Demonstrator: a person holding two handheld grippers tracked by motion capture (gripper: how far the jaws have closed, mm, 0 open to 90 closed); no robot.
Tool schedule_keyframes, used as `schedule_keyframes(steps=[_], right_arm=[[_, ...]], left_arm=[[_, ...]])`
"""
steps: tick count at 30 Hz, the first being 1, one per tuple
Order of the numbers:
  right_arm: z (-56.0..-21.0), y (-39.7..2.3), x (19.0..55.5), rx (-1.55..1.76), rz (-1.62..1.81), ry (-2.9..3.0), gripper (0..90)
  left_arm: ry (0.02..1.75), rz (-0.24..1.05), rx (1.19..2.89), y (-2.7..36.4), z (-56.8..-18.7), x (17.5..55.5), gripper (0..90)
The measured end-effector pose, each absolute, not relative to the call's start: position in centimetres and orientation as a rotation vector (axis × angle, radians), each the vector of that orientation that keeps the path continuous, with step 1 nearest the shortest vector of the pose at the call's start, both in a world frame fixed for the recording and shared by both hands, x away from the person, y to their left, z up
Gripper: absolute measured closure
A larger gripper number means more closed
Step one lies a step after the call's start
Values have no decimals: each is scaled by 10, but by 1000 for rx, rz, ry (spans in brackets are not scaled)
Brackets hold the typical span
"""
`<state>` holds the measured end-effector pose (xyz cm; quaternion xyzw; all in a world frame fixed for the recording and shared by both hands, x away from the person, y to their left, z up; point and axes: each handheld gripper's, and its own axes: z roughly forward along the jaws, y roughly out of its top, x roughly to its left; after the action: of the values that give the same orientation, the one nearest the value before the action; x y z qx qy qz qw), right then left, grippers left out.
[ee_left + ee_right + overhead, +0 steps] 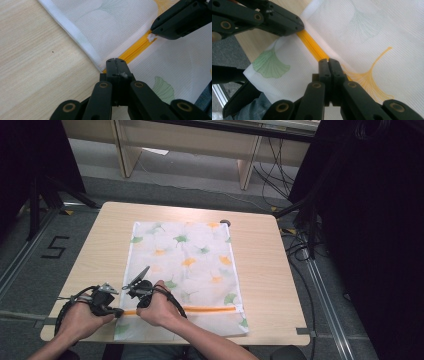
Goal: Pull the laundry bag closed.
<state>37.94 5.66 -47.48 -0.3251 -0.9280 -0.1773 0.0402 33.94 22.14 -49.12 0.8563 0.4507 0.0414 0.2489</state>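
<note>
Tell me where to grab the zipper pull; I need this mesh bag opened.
Pinch the small white pull, which sits on the yellow zipper close to the bag's left edge. Come from above with the right gripper, jaws straddling the zipper line; the pull lies flat and tiny. The left gripper should pin the zipper's end.

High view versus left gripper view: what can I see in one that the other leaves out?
The high view alone takes in the whole wooden table, the full leaf-printed mesh bag, both hands, the floor and its cables. The left gripper view alone gives close detail: the left gripper shut at the bag's white hem, and a small white zipper pull at the right gripper's tip. Both show the orange zipper, the bag and both grippers.
</note>
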Motion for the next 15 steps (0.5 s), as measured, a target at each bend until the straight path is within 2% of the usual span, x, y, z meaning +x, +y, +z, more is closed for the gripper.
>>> schedule_keyframes(steps=[15], right_arm=[[-472, 49, 380, -997, -524, -2850, 900]], left_arm=[[1227, 121, 2338, 222, -491, 339, 900]])
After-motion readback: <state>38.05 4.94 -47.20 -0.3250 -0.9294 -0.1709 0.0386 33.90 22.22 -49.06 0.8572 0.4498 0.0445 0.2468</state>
